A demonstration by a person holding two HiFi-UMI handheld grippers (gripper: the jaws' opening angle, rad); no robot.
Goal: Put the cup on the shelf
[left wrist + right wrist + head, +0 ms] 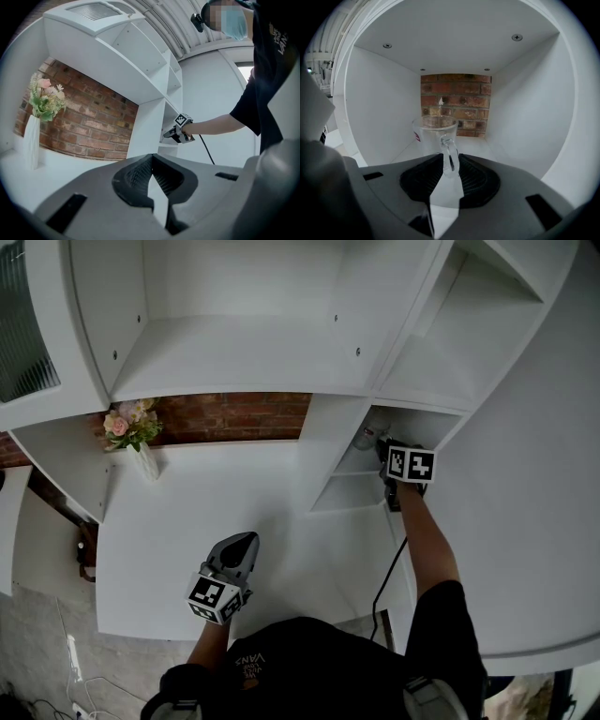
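The cup (432, 136) stands upright on the shelf (480, 144), near its front edge. Its handle (451, 147) lies between the spread jaws of the right gripper (450, 159). If the gripper is withdrawn askew, the handle may be snagged and the cup tipped.

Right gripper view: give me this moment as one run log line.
clear glass cup: upright in white shelf compartment | right tongs: open, cup handle between them | left tongs: shut, empty
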